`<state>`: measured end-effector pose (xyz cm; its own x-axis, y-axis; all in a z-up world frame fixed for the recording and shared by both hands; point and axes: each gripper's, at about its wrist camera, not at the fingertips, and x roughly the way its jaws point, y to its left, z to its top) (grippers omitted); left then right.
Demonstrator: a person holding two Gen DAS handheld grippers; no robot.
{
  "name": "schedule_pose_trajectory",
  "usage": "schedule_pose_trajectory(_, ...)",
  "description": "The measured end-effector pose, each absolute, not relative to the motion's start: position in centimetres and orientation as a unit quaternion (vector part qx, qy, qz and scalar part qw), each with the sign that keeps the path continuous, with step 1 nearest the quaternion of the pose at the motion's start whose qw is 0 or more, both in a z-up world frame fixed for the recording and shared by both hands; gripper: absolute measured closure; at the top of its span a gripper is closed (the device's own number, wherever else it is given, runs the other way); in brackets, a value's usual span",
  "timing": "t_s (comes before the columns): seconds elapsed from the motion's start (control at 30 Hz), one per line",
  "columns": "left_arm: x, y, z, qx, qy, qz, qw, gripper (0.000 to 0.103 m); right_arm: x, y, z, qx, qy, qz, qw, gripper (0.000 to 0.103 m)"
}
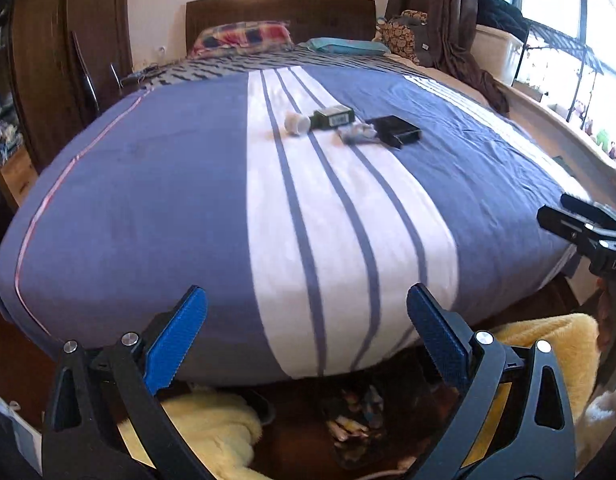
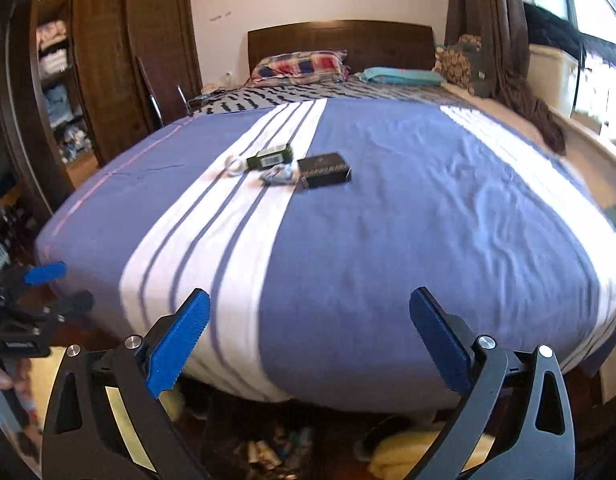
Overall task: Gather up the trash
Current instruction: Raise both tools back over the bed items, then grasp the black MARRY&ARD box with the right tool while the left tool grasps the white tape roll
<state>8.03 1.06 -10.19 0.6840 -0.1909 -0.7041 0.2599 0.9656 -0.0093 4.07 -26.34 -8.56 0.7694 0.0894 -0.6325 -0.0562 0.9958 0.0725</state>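
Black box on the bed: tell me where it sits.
The black box lies mid-bed on the blue cover, at the right end of the trash cluster, beside the crumpled wrapper in both views.

Daylight enters from the window (image 1: 568,20) at right, which is overexposed to white in both views. The bed cover (image 2: 388,220) is evenly and brightly lit. Fisheye distortion bends the frame edges, corners vignette to black, and slight motion blur softens detail throughout.

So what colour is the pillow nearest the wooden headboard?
The soft pillow is plaid, red, blue and cream, clearest in the right wrist view.
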Motion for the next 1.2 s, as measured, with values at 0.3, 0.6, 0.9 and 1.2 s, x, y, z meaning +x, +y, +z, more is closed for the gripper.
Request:
schedule_pose_trajectory(0.3,13.7,1.6,-10.2,0.054,0.376,-0.113,0.918,0.008,9.9,-26.5,-9.2,0.028,0.356,0.012,0.934,0.003)
schedule_pose_trajectory(0.6,21.1,0.9,-11.5,0.047,0.392,-0.112,0.912,0.008,18.9,-26.7,-10.7,0.027,0.368,0.009,0.929,0.008)
schedule_pose_trajectory(0.9,28.2,-1.4,-12.2,0.056,0.399,-0.112,0.908,0.008,27.2,-24.7,-12.6,-0.005,0.395,0.025,0.918,0.019)
schedule_pose_trajectory(1.2,33.6,-2.4,-13.5,0.049,0.413,-0.114,0.902,0.011,30.7,-23.9,-14.2,-0.039,0.425,0.022,0.904,0.019)
